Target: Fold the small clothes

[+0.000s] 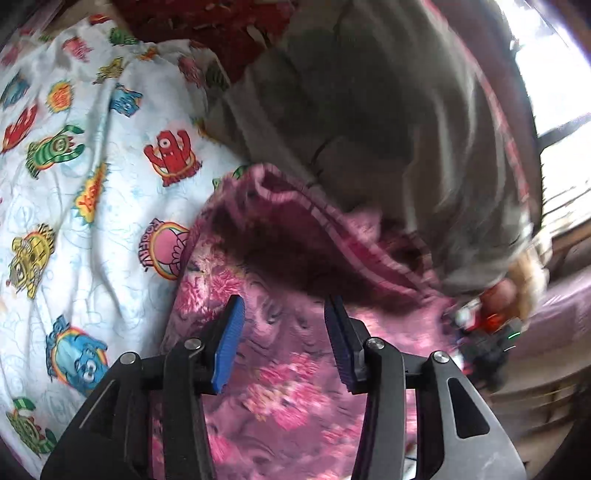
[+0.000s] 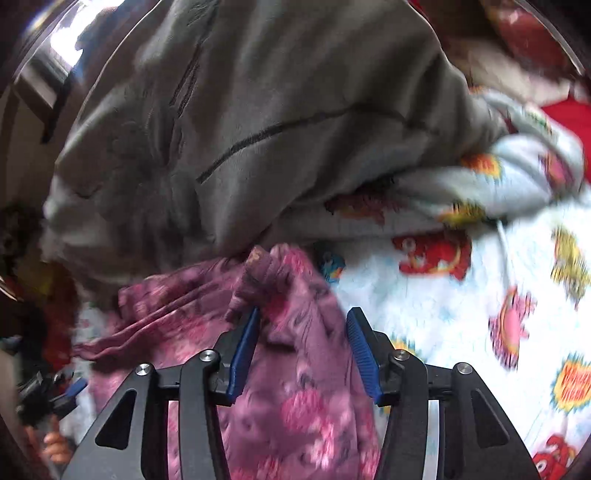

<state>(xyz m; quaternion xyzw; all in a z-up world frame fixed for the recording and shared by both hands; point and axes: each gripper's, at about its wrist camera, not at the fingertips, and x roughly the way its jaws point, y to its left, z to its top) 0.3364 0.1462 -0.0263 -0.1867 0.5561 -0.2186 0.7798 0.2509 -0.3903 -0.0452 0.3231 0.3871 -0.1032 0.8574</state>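
Observation:
A small pink floral garment (image 1: 295,369) lies crumpled on a white cartoon-print sheet (image 1: 74,221), its striped hem (image 1: 332,221) turned up. My left gripper (image 1: 284,301) hovers over it, open, with nothing pinched between the blue pads. In the right wrist view a raised fold of the same garment (image 2: 288,332) sits between the pads of my right gripper (image 2: 304,312). The left pad touches the cloth and the right pad stands just off it, so the jaws are apart. The right gripper (image 1: 487,339) also shows blurred at the garment's right edge.
A large grey fleece garment (image 1: 369,110) is heaped just behind the pink one and overlaps the sheet (image 2: 461,314). Dark red fabric (image 1: 221,26) lies at the far side. A bright window (image 1: 565,147) is at the right. The left gripper (image 2: 48,398) shows low on the left.

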